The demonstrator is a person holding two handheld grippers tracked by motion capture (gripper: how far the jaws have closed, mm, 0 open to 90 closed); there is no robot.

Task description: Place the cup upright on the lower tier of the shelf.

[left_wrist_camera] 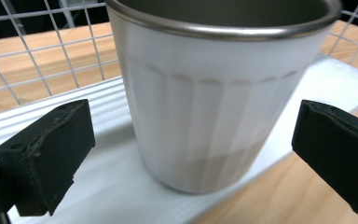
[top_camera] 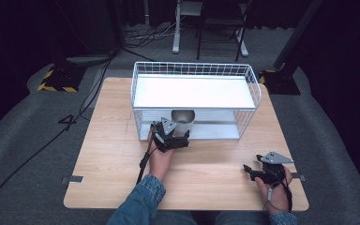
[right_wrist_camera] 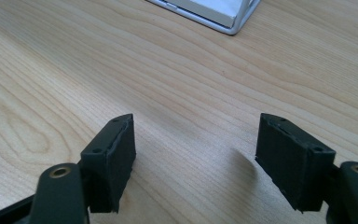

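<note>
In the rack [top_camera: 194, 93], one cup [left_wrist_camera: 214, 93]

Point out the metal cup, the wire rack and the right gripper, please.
metal cup [left_wrist_camera: 205, 116]: left gripper view, middle of its ribbed side wall.
wire rack [top_camera: 194, 69]: high view, back rim of its wire wall.
right gripper [right_wrist_camera: 193, 158]: right gripper view, midway between its open fingers.

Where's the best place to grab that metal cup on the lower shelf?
Probably around its ribbed side wall, coming in level from the open front of the rack. The cup stands upright at the shelf's front edge, and the left gripper is open with one jaw on each side of it.
</note>
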